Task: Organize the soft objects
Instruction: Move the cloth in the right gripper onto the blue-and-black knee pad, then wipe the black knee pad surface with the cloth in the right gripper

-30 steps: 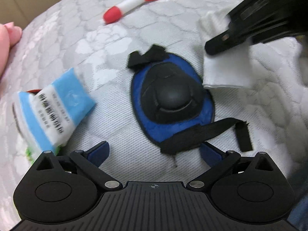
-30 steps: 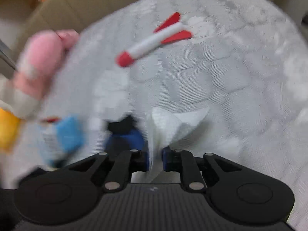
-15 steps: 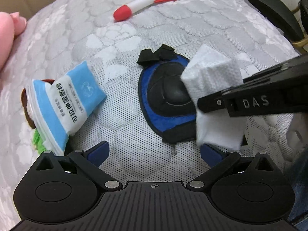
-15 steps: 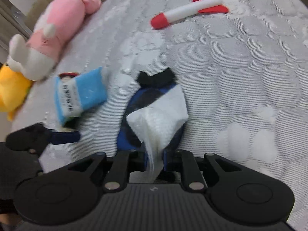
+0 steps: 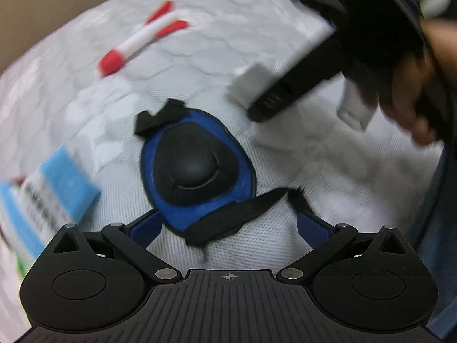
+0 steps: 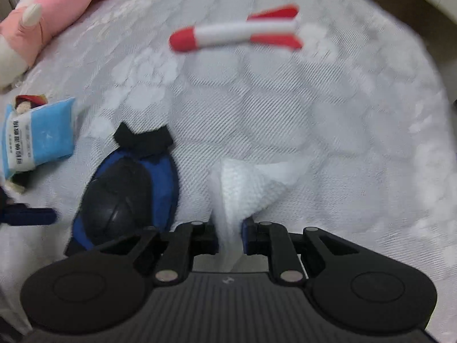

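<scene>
Quilted grey-white mattress (image 6: 328, 120), foam rocket (image 6: 237, 33), blue knee pad (image 6: 128, 197), blue tissue pack (image 6: 37, 140), pink plush (image 6: 54, 8)

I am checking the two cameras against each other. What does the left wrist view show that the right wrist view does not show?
Only the left wrist view shows the person's hand holding the right gripper from outside, and the knee pad's loose black strap. Only the right wrist view shows the pink plush toy and the white cloth pinched between its fingers. Both show the blue knee pad, the red and white rocket toy, the blue tissue pack and the quilted mattress.
</scene>
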Tool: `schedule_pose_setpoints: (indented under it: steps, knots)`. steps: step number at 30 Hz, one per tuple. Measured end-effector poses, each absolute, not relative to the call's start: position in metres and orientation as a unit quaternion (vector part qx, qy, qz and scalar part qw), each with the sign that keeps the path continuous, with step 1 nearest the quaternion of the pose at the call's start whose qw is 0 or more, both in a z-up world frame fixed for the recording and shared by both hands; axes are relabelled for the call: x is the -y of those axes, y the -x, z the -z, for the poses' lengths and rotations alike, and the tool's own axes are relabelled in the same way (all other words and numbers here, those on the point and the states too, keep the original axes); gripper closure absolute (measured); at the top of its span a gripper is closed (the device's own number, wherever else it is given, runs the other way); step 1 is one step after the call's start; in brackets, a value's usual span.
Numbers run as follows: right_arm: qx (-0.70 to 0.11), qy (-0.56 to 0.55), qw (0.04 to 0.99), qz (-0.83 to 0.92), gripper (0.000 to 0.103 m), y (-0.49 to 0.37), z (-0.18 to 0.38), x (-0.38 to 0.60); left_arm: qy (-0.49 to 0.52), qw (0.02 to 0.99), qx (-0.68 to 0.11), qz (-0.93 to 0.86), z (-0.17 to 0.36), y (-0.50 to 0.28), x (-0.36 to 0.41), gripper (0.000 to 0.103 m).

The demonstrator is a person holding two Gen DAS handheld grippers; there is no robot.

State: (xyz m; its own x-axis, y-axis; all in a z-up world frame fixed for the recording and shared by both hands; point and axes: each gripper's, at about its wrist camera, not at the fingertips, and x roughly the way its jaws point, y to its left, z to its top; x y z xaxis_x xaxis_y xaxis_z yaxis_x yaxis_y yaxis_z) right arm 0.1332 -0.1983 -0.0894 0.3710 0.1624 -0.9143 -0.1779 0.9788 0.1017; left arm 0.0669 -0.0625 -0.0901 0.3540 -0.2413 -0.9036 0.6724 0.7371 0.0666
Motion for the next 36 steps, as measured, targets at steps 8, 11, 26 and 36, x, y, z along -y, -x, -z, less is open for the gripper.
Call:
schedule_pose_setpoints:
  steps: [8,11,26,36]
  knots:
    - [-0.567,-0.159,0.787,-0.185,0.090,-0.143,0.098,0.206,-0.210,0.807,-0.481,0.271,0.106,-0.084,0.062,0.000]
    - [-0.564,-0.246,0.766,-0.188,0.090,-0.145,0.102,0.225,-0.184,0.812,-0.482,0.273,0.106,-0.089,0.054,0.000]
    - [-0.556,-0.374,0.701,-0.244,0.087,-0.135,0.108,0.223,-0.095,0.804,-0.534,0.242,0.083,-0.087,0.023,0.000]
    - [-0.520,-0.226,0.796,-0.214,0.087,-0.135,0.081,0.210,0.033,0.771,-0.615,0.162,0.094,-0.109,-0.009,0.000]
